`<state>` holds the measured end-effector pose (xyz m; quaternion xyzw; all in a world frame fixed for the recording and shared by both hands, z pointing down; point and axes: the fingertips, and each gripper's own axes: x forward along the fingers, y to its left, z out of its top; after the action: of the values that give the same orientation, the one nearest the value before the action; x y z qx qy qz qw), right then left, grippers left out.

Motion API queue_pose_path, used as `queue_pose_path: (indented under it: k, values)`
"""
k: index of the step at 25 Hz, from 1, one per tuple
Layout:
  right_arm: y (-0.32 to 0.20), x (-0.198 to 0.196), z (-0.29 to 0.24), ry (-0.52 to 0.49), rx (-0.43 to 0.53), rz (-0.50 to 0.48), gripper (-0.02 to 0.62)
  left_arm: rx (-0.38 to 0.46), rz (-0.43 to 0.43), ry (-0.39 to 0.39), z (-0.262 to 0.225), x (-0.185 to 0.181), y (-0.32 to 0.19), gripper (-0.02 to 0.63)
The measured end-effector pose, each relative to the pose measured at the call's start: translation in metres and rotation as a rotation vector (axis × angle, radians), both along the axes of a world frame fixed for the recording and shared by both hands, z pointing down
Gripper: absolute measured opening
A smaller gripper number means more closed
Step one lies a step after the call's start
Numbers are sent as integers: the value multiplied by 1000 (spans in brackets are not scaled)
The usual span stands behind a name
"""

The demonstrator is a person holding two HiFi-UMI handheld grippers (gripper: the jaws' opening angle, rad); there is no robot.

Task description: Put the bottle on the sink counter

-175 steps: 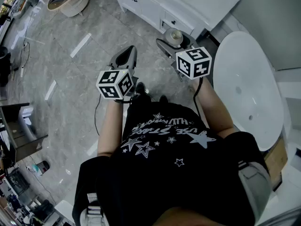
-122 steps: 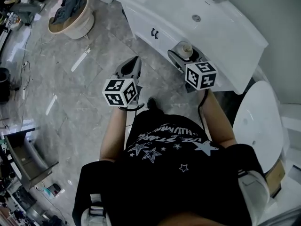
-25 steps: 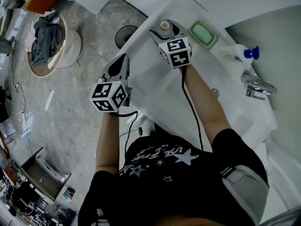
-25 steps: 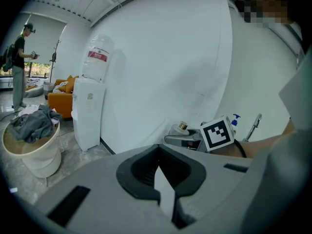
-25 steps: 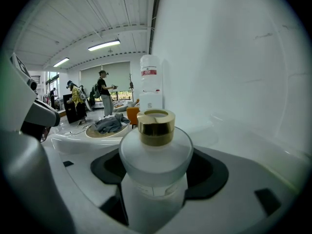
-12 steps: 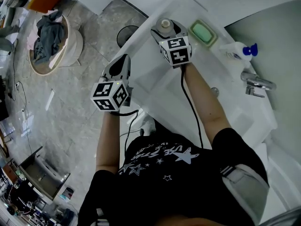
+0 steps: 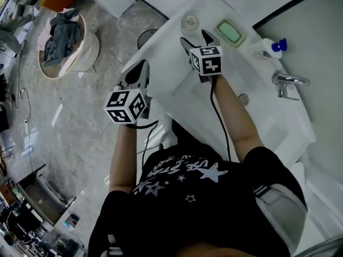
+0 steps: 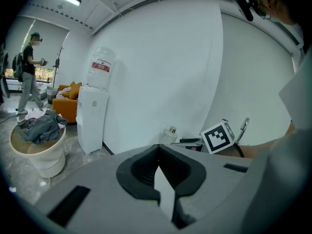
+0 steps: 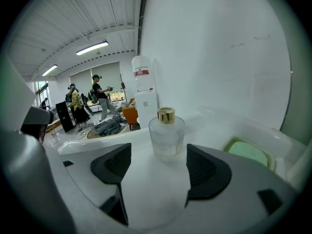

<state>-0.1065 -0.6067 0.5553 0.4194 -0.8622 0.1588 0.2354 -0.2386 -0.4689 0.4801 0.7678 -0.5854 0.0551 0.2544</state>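
One squat frosted bottle [image 9: 166, 133], gold-capped, stands on the sink counter [image 7: 166, 52] before the right hand-held gripper [image 7: 196, 39], jaws wide apart

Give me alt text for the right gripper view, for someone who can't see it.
A frosted glass bottle with a gold cap stands upright on the white sink counter, just beyond the open fingers of the right gripper, untouched. A green soap dish lies at the right.
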Motion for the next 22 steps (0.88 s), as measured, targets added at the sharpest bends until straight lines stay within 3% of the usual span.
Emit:
queue_pose_path:
  k: [15,19,21,22]
  values:
    - [144,21,-73,-116,16,24,328,45,-13,5,-45,17,151,7]
    - [185,17,-92,-197,21,27,325,56,-12,6,-51,14,192,6]
    - [206,17,-100,-216,30,34,312,64,-13,12,-53,13,211,7]
    - [215,19,-103,-209,44,41,275,69,-13,13,-54,14,221,8]
